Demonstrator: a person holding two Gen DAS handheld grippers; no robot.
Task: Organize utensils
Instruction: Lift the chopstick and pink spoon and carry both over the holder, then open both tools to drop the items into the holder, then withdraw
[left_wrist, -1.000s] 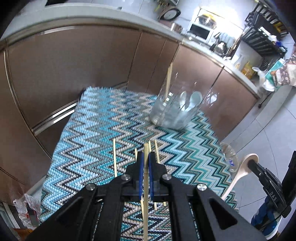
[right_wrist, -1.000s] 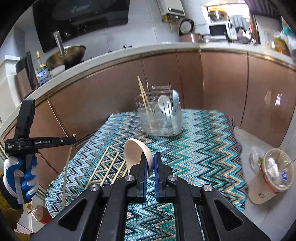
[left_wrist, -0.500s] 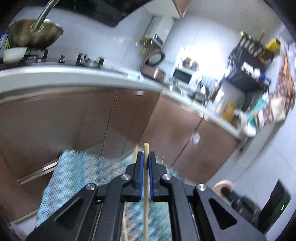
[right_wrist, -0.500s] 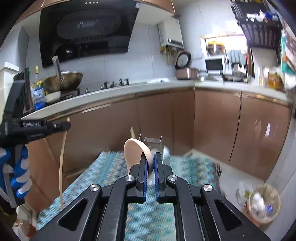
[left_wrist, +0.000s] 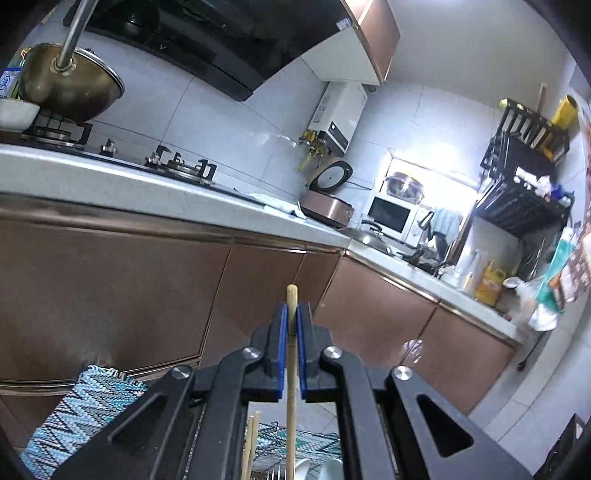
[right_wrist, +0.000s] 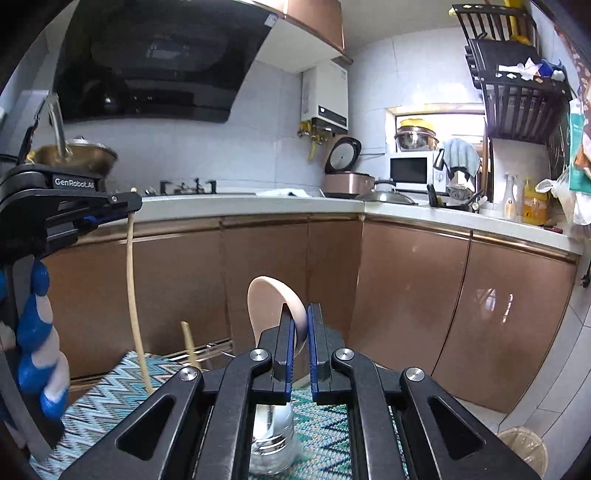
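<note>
Now left gripper (left_wrist: 291, 328) pinches chopstick (left_wrist: 291, 406) (upright); right gripper (right_wrist: 301, 332) clamps spoon (right_wrist: 271, 306).

Glossy copper-toned cabinet doors (right_wrist: 406, 295), matt wooden chopstick (left_wrist: 291, 369), woven cloth (right_wrist: 110, 398).

Walls: pale grey tiles (right_wrist: 258, 147)
Cabinets: copper-brown doors (right_wrist: 406, 288) under a white counter (right_wrist: 258, 201)
Hood: black (right_wrist: 147, 62)
Window: bright (right_wrist: 436, 122)
Floor: light tiles (right_wrist: 576, 387)

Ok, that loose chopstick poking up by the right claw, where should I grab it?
Pinch the chopstick just below its free top end, coming down from above: it stands nearly upright, leaning slightly left, and its lower part is hidden behind the right claw.
</note>
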